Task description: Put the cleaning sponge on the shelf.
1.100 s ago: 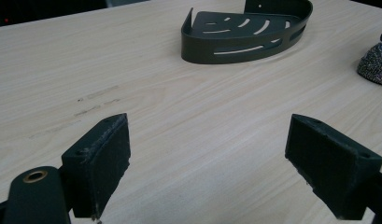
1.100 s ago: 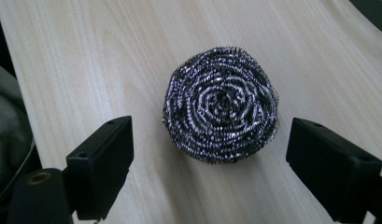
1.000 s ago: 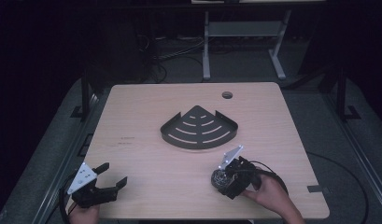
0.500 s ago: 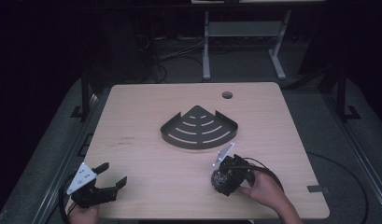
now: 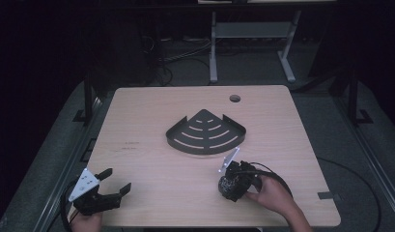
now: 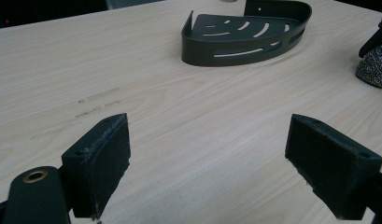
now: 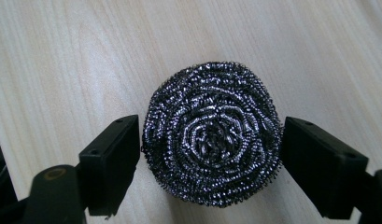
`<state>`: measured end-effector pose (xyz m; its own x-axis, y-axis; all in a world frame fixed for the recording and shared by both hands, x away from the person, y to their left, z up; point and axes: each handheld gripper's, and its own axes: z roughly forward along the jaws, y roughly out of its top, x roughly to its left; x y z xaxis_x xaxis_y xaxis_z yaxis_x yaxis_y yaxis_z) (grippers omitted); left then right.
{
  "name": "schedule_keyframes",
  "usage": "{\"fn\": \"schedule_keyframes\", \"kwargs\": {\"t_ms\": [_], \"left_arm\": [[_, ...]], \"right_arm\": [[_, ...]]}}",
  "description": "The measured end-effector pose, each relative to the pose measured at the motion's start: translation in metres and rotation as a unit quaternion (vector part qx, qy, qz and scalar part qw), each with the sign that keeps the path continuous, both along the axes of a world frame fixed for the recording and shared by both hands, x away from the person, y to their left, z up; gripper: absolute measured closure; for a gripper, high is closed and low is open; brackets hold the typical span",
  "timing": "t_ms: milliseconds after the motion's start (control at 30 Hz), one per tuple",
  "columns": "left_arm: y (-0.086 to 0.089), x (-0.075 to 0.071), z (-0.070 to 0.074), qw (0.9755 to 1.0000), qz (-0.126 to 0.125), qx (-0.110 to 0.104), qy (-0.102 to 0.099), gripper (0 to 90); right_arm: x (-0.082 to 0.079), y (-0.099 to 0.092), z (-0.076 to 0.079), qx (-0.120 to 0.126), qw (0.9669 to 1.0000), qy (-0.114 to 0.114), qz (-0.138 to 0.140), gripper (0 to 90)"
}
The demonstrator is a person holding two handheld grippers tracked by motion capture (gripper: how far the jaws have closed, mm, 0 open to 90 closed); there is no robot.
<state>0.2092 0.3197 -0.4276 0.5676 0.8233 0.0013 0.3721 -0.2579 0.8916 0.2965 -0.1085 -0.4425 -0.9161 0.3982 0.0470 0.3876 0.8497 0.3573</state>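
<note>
A round steel wool scourer [image 7: 212, 135] lies on the wooden table [image 5: 151, 121] near its front right. My right gripper [image 7: 211, 158] points down over the scourer [image 5: 228, 187]. Its jaws have just been closing, and both pads [image 7: 111, 163] now touch the scourer's sides. A hand holds the right gripper [image 5: 232, 183] from the front edge. A dark quarter-round corner basket [image 5: 204, 137] sits empty at the table's middle. My left gripper [image 5: 117, 179] rests at the front left, open, with bare table between its pads [image 6: 102, 161]. The left gripper view shows the basket [image 6: 244, 35] ahead and the scourer [image 6: 376, 67] at right.
A round cable hole [image 5: 234, 98] is in the table near its far edge. Behind the table stands a metal frame [image 5: 219, 43] with cables on the dark floor. Cables trail from both grippers off the front edge.
The right gripper shifted slightly left over the scourer and its jaws drew in around it. The left gripper and the basket stayed put.
</note>
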Motion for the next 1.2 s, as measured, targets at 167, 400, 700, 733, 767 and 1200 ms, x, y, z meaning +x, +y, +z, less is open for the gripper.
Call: {"fn": "schedule_keyframes", "kwargs": {"t_ms": [167, 400, 700, 733, 767, 1200], "left_arm": [[-0.001, 0.0, 0.0, 1.0, -0.001, 0.0, 0.0, 13.4], [0.0, 0.0, 0.0, 1.0, 0.0, 0.0, 0.0, 13.3], [0.001, -0.001, 0.001, 1.0, 0.002, -0.005, -0.001, 13.4], [0.0, -0.001, 0.001, 1.0, -0.001, -0.004, -0.003, 13.4], [0.0, -0.001, 0.001, 1.0, -0.001, -0.004, -0.003, 13.4], [0.0, -0.001, 0.002, 1.0, -0.001, -0.006, -0.004, 13.4]], "right_arm": [[0.0, 0.001, 0.0, -0.003, 1.0, -0.002, 0.003, 23.5], [0.0, 0.001, 0.002, -0.003, 0.9999, -0.005, 0.009, 32.6], [0.003, 0.003, 0.009, -0.002, 0.9998, -0.002, 0.019, 33.5], [0.003, 0.002, 0.01, 0.0, 0.9998, -0.003, 0.019, 33.5], [0.003, 0.002, 0.01, 0.0, 0.9998, -0.003, 0.019, 33.5], [0.012, -0.001, 0.026, 0.014, 0.9997, 0.008, 0.019, 33.6]]}}
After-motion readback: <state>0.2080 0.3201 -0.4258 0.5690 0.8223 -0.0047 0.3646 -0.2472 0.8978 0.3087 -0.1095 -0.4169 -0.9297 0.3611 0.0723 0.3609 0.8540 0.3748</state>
